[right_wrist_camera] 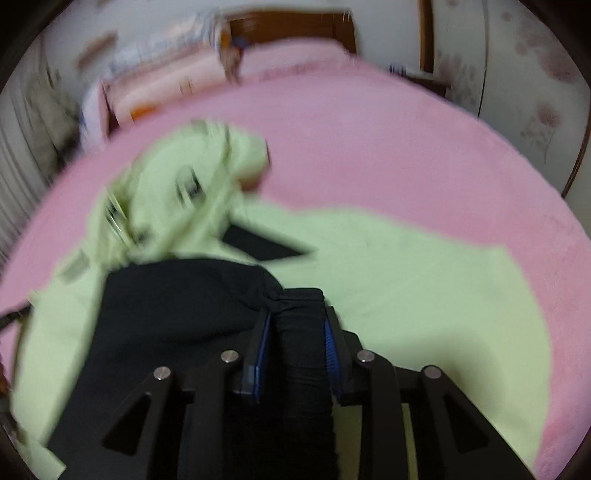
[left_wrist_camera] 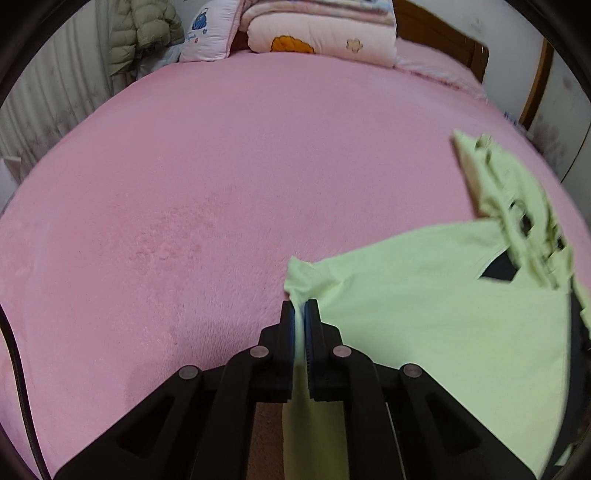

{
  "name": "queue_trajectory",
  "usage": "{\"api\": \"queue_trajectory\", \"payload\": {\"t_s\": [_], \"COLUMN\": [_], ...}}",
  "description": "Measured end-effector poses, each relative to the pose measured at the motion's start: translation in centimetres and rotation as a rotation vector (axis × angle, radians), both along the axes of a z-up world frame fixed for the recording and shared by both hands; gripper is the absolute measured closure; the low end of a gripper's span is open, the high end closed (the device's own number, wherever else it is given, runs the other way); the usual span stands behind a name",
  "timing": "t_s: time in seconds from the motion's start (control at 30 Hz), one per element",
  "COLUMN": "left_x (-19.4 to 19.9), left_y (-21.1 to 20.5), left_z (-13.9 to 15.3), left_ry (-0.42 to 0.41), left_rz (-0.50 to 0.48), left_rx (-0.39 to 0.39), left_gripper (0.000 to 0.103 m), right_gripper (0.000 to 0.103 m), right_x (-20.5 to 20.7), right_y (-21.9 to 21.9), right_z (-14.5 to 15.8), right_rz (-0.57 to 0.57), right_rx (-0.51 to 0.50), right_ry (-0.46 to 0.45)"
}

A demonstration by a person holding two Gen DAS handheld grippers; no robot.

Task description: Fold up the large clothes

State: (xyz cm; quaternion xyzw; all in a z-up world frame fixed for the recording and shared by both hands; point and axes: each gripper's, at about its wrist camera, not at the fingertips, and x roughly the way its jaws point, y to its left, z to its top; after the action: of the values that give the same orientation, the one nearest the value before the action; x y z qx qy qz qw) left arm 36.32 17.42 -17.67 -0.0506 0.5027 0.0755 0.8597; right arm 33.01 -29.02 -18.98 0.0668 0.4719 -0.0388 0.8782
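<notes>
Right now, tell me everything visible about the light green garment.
The light green garment is soft, thin-looking fabric with a black inner part, partly spread on the pink bed cover. The left gripper pinches a green edge; the right gripper clamps a bunched black cuff-like part. Its far end is crumpled and motion-blurred, with dark markings too blurred to read.

1. A bed with a pink fleecy cover fills both views.
2. A light green garment with a black part lies spread on it; in the right wrist view it is blurred.
3. At the head end lie a folded pink quilt and a white pillow.
4. A wooden headboard stands behind them.
</notes>
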Motion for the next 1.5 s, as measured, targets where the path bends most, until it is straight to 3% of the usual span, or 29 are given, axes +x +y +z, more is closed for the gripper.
{"api": "queue_trajectory", "payload": {"t_s": [0.07,0.13,0.2,0.23,0.37,0.5,0.6,0.7,0.77,0.83,0.9,0.93,0.97,1.2,1.5], "left_x": [0.0,-0.2,-1.2,-2.0,-6.2,-9.8,-11.9,-12.5,-12.8,-12.7,-12.5,-12.2,-12.1,-12.4,-15.7], "left_y": [-0.2,-0.1,0.0,-0.6,-3.0,-6.3,-7.9,-7.3,-6.2,-4.8,-3.4,-3.3,-3.3,-4.8,-6.2], "left_z": [0.2,1.1,2.9,4.1,7.9,7.0,4.9,2.6,1.7,1.2,1.1,0.9,0.8,2.3,9.8], "left_ry": [0.006,0.029,0.016,-0.011,-0.096,-0.069,-0.033,0.0,-0.007,-0.004,0.0,0.001,-0.001,0.014,-0.039], "left_rz": [0.004,0.022,0.027,0.023,-0.037,-0.073,-0.084,-0.072,-0.062,-0.043,-0.019,-0.013,-0.01,-0.023,-0.05], "left_rx": [0.011,0.038,0.07,0.08,-0.018,-0.117,-0.046,0.06,0.115,0.091,0.033,0.028,0.035,0.109,0.034], "left_gripper": [0.092,0.062,0.047,0.045,0.04,0.04,0.04,0.04,0.037,0.027,0.027,0.027,0.027,0.026,0.019], "right_gripper": [0.07,0.067,0.066,0.066,0.062,0.062,0.062,0.064,0.065,0.065,0.07,0.083,0.091,0.087,0.085], "right_x": [-0.2,-0.5,-1.4,-1.9,-5.2,-7.1,-7.4,-7.6,-7.6,-7.3,-7.5,-7.7,-7.9,-8.9,-12.4], "right_y": [0.5,0.6,0.6,0.8,3.6,8.6,12.3,14.0,12.7,9.9,6.4,5.1,4.7,5.1,5.3], "right_z": [-0.1,0.6,1.9,2.6,6.4,7.6,6.2,4.2,2.8,1.4,0.8,1.0,1.1,3.0,8.5], "right_rz": [0.006,-0.012,-0.04,-0.046,-0.008,0.135,0.229,0.256,0.203,0.107,0.064,0.051,0.045,0.041,0.018], "right_rx": [-0.032,-0.038,-0.057,-0.073,-0.084,-0.017,-0.007,-0.117,-0.212,-0.273,-0.176,-0.12,-0.127,-0.09,0.022], "right_ry": [0.007,0.035,0.024,0.007,-0.102,-0.134,-0.09,-0.065,-0.038,0.018,0.023,0.021,0.025,0.033,-0.038]}}
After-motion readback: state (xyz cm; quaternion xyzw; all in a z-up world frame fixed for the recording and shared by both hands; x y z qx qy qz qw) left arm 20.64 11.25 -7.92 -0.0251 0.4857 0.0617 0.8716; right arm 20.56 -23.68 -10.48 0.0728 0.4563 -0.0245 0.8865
